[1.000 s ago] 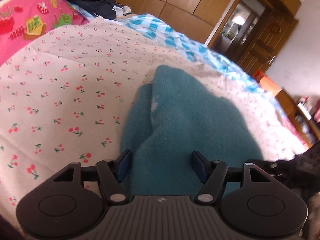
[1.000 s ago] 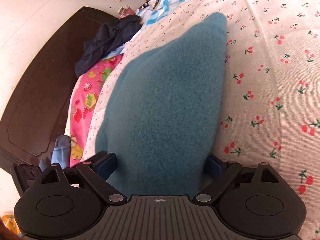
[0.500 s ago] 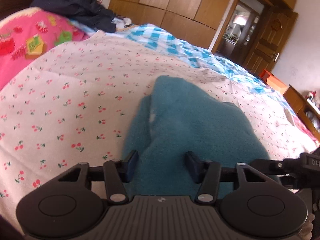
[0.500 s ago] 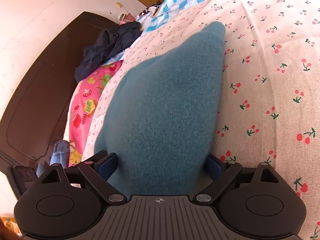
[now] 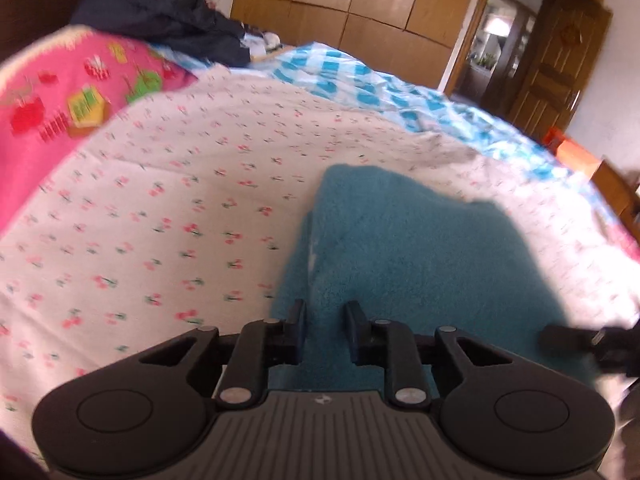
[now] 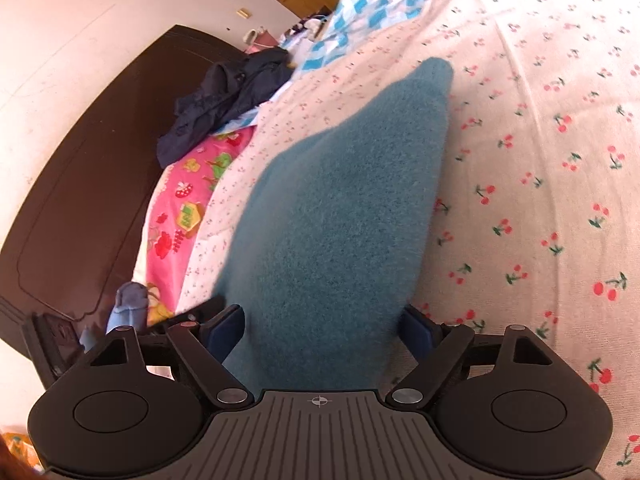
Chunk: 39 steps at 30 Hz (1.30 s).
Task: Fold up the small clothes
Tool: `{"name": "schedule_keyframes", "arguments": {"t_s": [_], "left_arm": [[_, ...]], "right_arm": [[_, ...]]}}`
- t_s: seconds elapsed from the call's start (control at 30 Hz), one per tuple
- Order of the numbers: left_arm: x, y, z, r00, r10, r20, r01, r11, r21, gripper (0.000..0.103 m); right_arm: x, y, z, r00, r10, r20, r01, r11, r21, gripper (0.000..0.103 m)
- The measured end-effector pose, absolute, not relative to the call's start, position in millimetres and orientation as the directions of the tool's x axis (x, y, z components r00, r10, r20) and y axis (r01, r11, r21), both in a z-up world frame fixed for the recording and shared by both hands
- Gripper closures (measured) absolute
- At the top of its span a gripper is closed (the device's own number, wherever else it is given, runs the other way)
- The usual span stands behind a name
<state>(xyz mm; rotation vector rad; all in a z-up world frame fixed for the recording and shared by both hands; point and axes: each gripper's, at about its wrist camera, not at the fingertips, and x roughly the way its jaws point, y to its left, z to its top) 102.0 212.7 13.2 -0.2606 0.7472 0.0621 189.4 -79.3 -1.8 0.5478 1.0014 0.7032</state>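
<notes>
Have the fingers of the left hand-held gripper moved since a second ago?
Yes. The left hand-held gripper is closing: its fingers have drawn inward over the teal fleece, which is between them.

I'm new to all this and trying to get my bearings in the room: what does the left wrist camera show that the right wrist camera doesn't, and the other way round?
Only the left wrist view shows the wooden wardrobe, the open doorway and an orange box.

Only the right wrist view shows the dark headboard, the white wall and a small blue cloth.

Both show the teal fleece garment on the cherry-print sheet, the pink blanket, the blue checked quilt and the dark clothes pile. The left gripper is closing over the fleece; the right gripper, also closing, straddles it wide.
</notes>
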Motion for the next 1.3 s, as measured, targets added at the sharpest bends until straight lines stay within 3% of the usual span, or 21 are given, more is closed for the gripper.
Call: {"name": "schedule_keyframes", "arguments": {"t_s": [0.17, 0.33, 0.47, 0.5, 0.6, 0.77, 0.93, 1.0, 1.07, 1.17, 1.3], "left_arm": [[101.6, 220.0, 1.8, 0.735, -0.030, -0.677, -0.188, 0.951, -0.247, 0.066], [105.9, 232.3, 1.4, 0.714, -0.119, -0.690, -0.169, 0.927, -0.335, 0.055], [109.6, 240.3, -5.6, 0.705, -0.121, -0.699, -0.190, 0.917, -0.350, 0.033], [108.8, 245.6, -8.7, 0.704, -0.149, -0.695, -0.191, 0.902, -0.387, 0.032], [105.8, 251.4, -19.4, 0.698, -0.256, -0.668, -0.168, 0.849, -0.501, 0.034], [100.4, 226.4, -14.3, 0.702, -0.288, -0.651, -0.134, 0.845, -0.518, 0.045], [83.9, 198.2, 4.9, 0.699, -0.400, -0.593, -0.026, 0.814, -0.580, 0.049], [82.0, 182.9, 2.7, 0.685, -0.377, -0.624, -0.024, 0.843, -0.537, 0.049], [86.4, 180.0, -4.9, 0.659, -0.332, -0.675, -0.078, 0.862, -0.500, 0.048], [83.5, 183.4, 2.7, 0.668, -0.294, -0.684, -0.109, 0.870, -0.481, 0.048], [69.7, 182.0, 25.9, 0.701, -0.176, -0.691, -0.133, 0.920, -0.369, 0.048]], "right_arm": [[193.1, -61.9, -3.1, 0.328, 0.705, -0.629, -0.318, 0.709, 0.629, 0.010], [198.6, -62.6, -20.3, 0.321, 0.724, -0.611, -0.253, 0.687, 0.681, 0.008], [201.0, -54.4, -18.9, 0.319, 0.715, -0.623, -0.283, 0.699, 0.657, 0.007], [203.1, -57.0, -22.0, 0.309, 0.724, -0.617, -0.282, 0.689, 0.667, 0.008], [205.4, -62.4, -23.4, 0.297, 0.732, -0.612, -0.241, 0.678, 0.694, 0.012], [200.4, -80.5, -2.8, 0.295, 0.758, -0.582, -0.251, 0.650, 0.718, 0.039], [184.8, -112.2, 17.6, 0.326, 0.734, -0.595, -0.267, 0.676, 0.687, 0.040], [182.5, -114.5, 7.7, 0.317, 0.705, -0.635, -0.244, 0.707, 0.663, 0.038], [183.0, -114.1, -5.7, 0.300, 0.669, -0.680, -0.193, 0.741, 0.643, 0.029], [174.6, -120.3, 4.1, 0.340, 0.677, -0.653, -0.202, 0.730, 0.653, 0.028], [155.0, -130.0, 30.5, 0.444, 0.587, -0.677, -0.285, 0.809, 0.514, 0.028]]}}
